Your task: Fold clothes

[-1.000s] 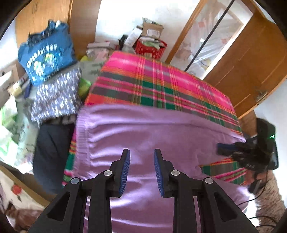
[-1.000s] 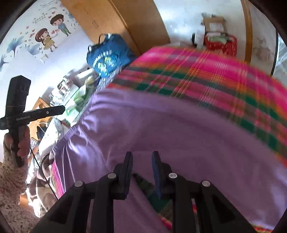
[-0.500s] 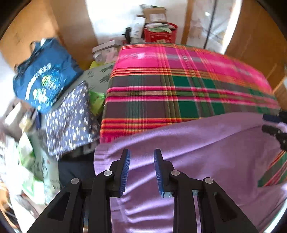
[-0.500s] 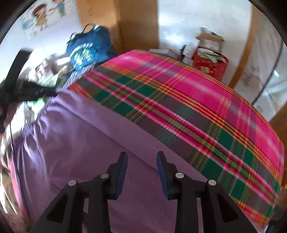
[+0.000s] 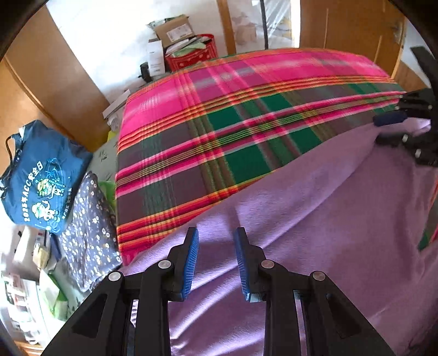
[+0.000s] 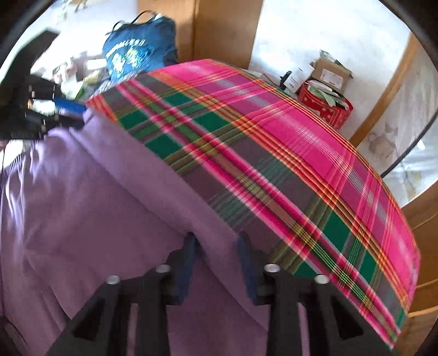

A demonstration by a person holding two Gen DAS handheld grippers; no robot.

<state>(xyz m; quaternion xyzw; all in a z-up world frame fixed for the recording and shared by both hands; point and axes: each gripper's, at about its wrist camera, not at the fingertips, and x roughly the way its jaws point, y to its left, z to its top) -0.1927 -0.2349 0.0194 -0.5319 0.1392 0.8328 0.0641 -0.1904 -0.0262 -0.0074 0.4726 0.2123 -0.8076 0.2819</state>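
A lilac knitted garment [image 5: 314, 219] lies spread over the near part of a bed with a pink, green and grey plaid blanket [image 5: 232, 115]. My left gripper [image 5: 216, 238] is open and empty, low over the garment near its far edge. My right gripper [image 6: 216, 243] is open and empty, low over the same far edge of the garment [image 6: 95, 205]. Each gripper shows in the other's view: the right one [image 5: 405, 120] at the right edge, the left one [image 6: 54, 106] at the left edge. The right wrist view is blurred.
A blue printed bag [image 5: 38, 180] and a dark flowered cloth [image 5: 87, 235] lie left of the bed among papers and packets. A red basket [image 5: 191, 54] and cardboard boxes [image 5: 172, 27] stand beyond the bed's far end. Wooden doors [image 5: 342, 24] line the room.
Both grippers have swung toward the garment's far edge, and the plaid blanket fills more of both views. The right gripper's jaws have opened wider. The garment lies flatter.
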